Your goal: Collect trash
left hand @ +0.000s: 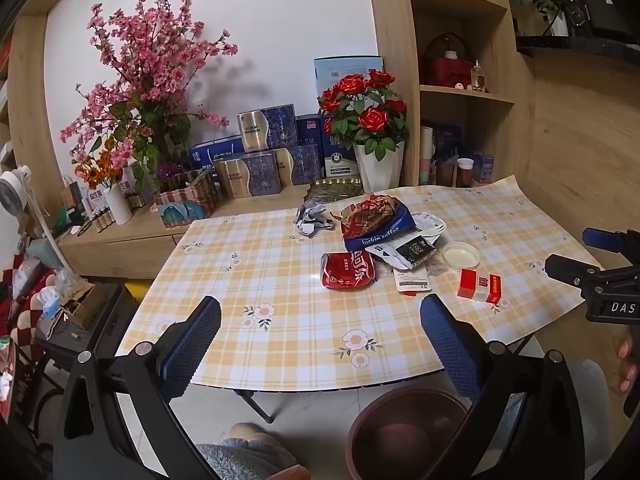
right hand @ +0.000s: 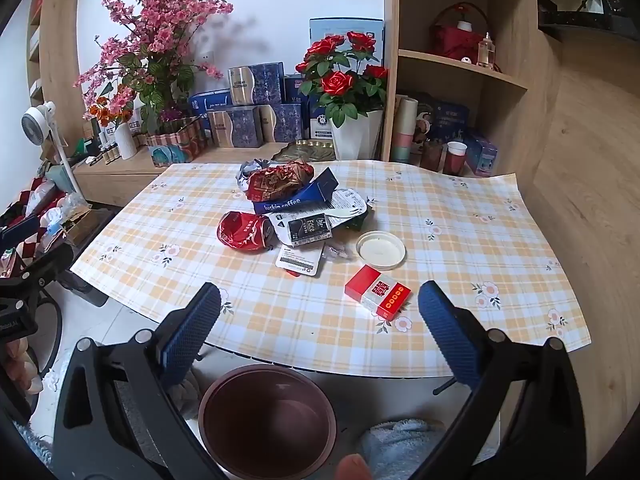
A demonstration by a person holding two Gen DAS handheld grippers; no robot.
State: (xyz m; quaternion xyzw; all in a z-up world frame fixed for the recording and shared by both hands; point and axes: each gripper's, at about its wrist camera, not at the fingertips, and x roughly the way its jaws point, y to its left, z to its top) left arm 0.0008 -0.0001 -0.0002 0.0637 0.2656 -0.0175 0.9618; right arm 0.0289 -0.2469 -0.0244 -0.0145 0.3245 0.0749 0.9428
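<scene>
Trash lies heaped mid-table on the checked cloth (left hand: 304,344): a crushed red can (left hand: 347,275) (right hand: 245,233), a blue coffee bag (left hand: 380,234) (right hand: 294,200) under a crumpled red wrapper (left hand: 370,210) (right hand: 278,179), black-and-white packets (left hand: 412,254) (right hand: 310,229), a crumpled paper ball (left hand: 312,218), a white round lid (left hand: 461,255) (right hand: 380,250) and a red-and-white small box (left hand: 480,285) (right hand: 378,294). My left gripper (left hand: 320,332) hovers open over the near table edge. My right gripper (right hand: 320,320) is open too, with the box just ahead. A brown bin (left hand: 400,432) (right hand: 268,420) stands on the floor below.
Flower pots (left hand: 378,160) (right hand: 356,136), stacked gift boxes (left hand: 264,152) (right hand: 256,120) and a wooden shelf unit (left hand: 460,92) (right hand: 460,64) line the far side. A small fan (left hand: 14,194) (right hand: 38,124) and clutter sit at left. A person's slippered feet (left hand: 248,452) (right hand: 400,444) flank the bin.
</scene>
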